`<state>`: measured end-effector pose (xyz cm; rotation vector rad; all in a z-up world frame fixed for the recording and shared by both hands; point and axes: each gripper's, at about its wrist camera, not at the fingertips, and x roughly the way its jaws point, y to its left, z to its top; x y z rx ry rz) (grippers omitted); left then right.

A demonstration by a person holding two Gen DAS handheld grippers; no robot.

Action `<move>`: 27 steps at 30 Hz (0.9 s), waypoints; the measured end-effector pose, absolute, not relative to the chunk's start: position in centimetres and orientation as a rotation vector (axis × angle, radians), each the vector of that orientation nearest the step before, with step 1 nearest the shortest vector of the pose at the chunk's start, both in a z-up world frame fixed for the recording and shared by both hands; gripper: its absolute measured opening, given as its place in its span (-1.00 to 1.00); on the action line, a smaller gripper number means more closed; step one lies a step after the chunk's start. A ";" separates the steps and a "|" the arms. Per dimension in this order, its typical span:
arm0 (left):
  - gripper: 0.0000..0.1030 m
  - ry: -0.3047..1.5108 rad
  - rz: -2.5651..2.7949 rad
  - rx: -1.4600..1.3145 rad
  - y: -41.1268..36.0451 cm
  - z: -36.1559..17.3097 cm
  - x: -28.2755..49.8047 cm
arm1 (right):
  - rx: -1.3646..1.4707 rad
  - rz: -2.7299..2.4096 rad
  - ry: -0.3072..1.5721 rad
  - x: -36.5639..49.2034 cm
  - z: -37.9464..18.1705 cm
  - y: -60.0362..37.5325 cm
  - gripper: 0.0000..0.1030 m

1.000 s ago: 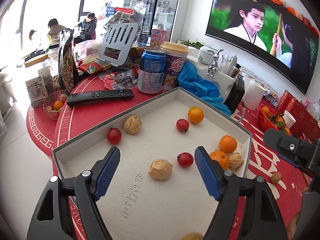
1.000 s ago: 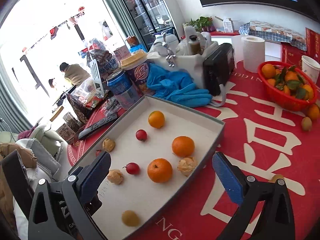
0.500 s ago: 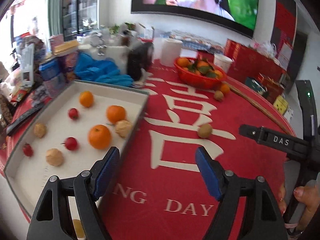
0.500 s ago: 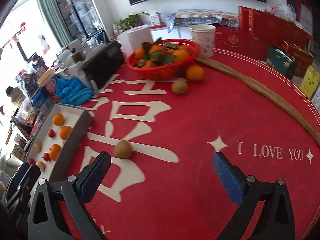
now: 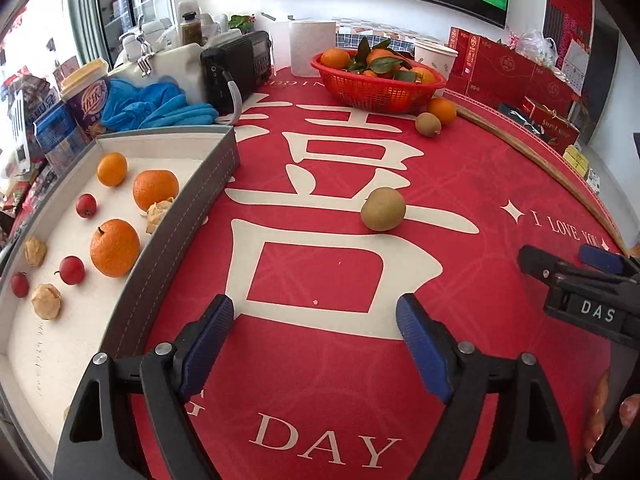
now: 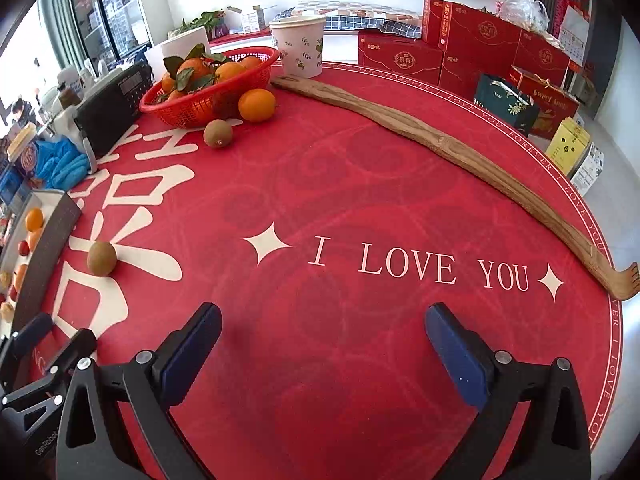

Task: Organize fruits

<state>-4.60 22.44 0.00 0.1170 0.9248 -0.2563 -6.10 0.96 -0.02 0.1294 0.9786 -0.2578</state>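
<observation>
A brown-green kiwi (image 5: 383, 209) lies alone on the red cloth of the bench (image 5: 460, 184), at 12 o'clock from the left claw (image 5: 315, 330) and well apart from it. The fingers of this claw stand wide apart and hold nothing. At 9 o'clock of the kiwi is the grey tray (image 5: 192, 204), which contains three oranges (image 5: 115, 247), small red fruits (image 5: 72, 270) and some papery husk fruits (image 5: 46, 301). At 12 o'clock, further away, a red basket (image 5: 380, 88) holds oranges with leaves; a second kiwi (image 5: 428, 124) and a loose orange (image 5: 441, 111) lie just beside it.

The right claw (image 6: 323, 342) is also spread wide and empty, above the words "I LOVE YOU". From it the near kiwi (image 6: 101, 258) is at 10 o'clock, beside the tray wall (image 6: 48, 248). A long wooden back scratcher (image 6: 460, 152) lies across the cloth at 1 o'clock.
</observation>
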 end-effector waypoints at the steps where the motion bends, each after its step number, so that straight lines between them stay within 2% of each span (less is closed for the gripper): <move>1: 0.79 0.929 -0.258 0.118 22.5 -0.1 -4.4 | 0.133 -0.251 0.970 -6.2 -0.1 1.1 0.99; 2: 0.83 0.934 -0.264 0.122 22.5 -0.1 -4.3 | 0.132 -0.255 0.965 -6.3 -0.1 1.2 0.99; 3: 0.98 0.945 -0.271 0.123 22.4 -0.3 -4.1 | 0.132 -0.254 0.964 -6.2 -0.1 1.1 0.99; 4: 1.00 0.947 -0.271 0.133 22.3 -0.4 -4.0 | 0.132 -0.252 0.964 -6.2 -0.1 1.1 0.99; 27: 1.00 0.947 -0.271 0.134 22.4 -0.4 -4.0 | 0.144 -0.276 0.963 -6.1 -0.1 1.3 0.99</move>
